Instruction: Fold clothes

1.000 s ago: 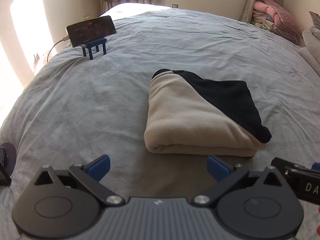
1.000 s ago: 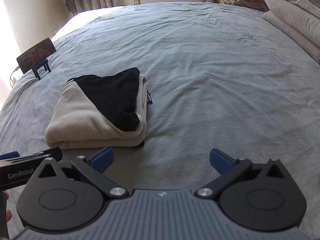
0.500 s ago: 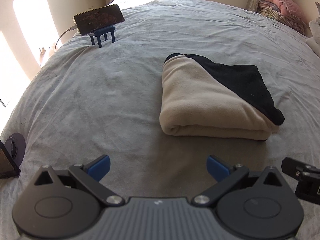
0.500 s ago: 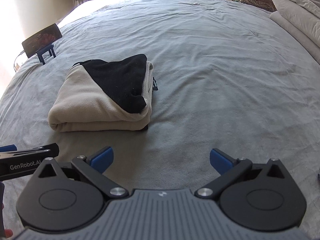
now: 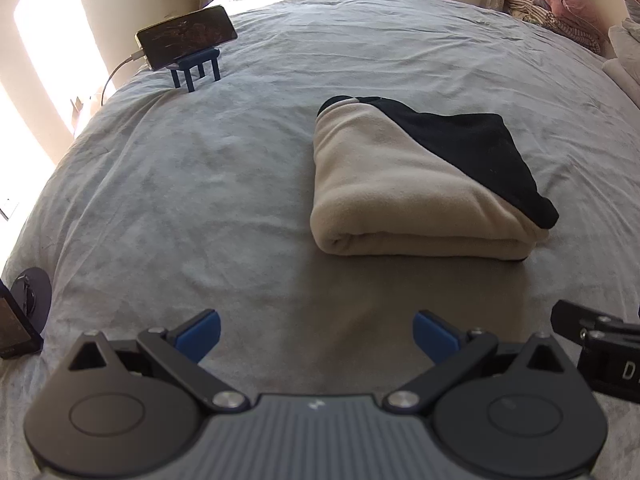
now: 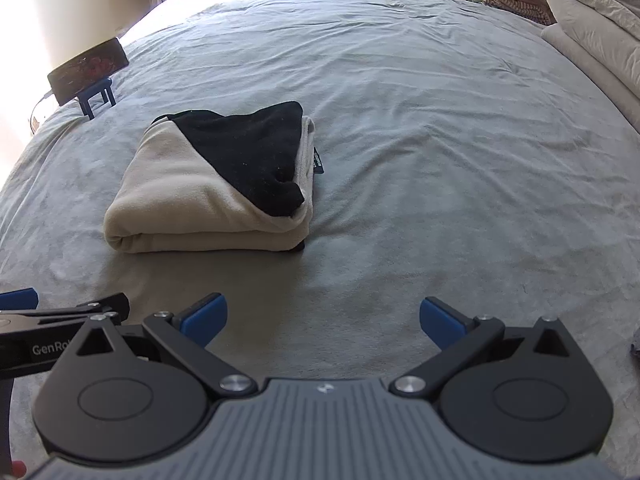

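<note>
1. Pulled back from the folded garment over the last second, both grippers, toward the near edge of the bed; bundle itself unshifted.
2. Left gripper: blue pads spread wide, nothing between them, hovering above bare bedcover short of the bundle.
3. Right gripper: likewise spread and empty, just beside the left one, clear of the cloth.
4. Garment lying near the middle of the bed, nearer the left side: a compact beige stack with a black panel across its top, rounded fold facing the near edge, small dark label poking out on the right.
5. Phone propped on a small blue stand at the far left corner, well apart; pillows and bedding heaped along the right edge.
6. Judged: folding of this piece essentially finished, release-and-retreat step in hand.
7. Next, probably: either tidying the slightly uneven right-hand layers or fetching another garment, none of which showed within reach.
</note>
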Action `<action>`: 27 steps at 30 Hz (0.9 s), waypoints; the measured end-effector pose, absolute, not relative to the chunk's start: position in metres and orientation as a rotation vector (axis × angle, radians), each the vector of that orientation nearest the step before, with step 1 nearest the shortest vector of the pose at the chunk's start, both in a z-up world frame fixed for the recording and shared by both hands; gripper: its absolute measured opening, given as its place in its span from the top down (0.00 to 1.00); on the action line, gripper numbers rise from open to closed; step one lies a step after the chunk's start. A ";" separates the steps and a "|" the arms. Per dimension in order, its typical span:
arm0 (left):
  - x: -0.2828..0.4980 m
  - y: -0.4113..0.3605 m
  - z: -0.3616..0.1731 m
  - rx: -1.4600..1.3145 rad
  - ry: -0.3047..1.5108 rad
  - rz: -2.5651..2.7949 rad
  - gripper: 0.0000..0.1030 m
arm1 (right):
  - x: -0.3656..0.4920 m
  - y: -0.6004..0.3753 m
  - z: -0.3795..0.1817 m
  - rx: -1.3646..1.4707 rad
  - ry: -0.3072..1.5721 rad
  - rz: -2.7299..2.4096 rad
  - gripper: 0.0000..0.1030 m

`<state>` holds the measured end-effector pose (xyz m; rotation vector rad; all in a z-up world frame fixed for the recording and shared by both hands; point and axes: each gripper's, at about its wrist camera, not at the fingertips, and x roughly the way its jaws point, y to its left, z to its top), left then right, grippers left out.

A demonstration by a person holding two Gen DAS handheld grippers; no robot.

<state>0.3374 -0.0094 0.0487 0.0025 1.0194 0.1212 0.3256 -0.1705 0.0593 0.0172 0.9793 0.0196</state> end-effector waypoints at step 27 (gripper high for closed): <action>0.334 -0.015 0.048 0.025 1.050 0.100 0.00 | 0.323 -0.164 0.062 -0.004 0.988 0.022 0.00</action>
